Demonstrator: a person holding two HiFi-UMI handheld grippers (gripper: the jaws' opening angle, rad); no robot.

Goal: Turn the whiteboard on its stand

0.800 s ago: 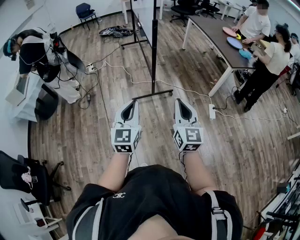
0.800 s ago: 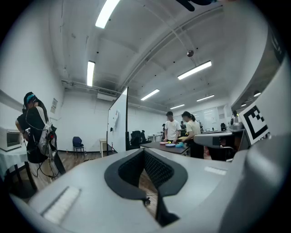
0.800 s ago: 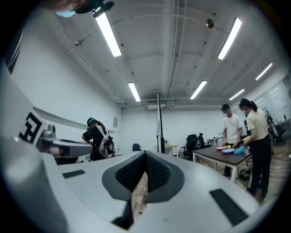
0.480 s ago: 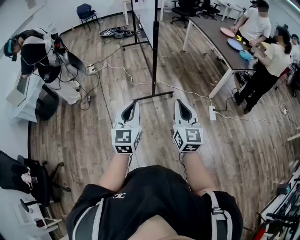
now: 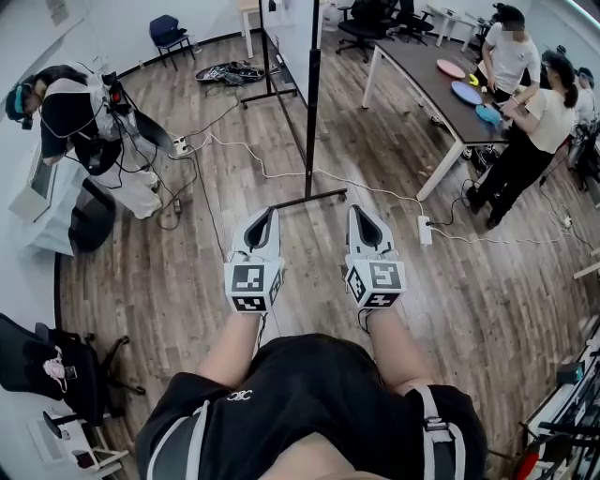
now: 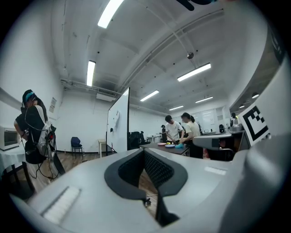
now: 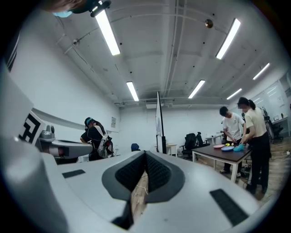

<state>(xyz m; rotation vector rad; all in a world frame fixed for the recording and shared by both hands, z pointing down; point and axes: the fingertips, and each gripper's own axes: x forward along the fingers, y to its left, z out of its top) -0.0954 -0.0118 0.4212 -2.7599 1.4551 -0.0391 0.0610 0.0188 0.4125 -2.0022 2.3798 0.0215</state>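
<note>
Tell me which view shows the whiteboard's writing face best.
The left gripper view: the whiteboard turns its white face partly toward the camera. The right gripper view sees it almost edge-on, a thin strip. The head view looks down on its dark post and floor foot.

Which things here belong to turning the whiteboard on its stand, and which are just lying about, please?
For the job: whiteboard; stand; left claw and right claw, both shut and empty.

Lying about: power strip; white floor cable; table; plates; blue chair.
</note>
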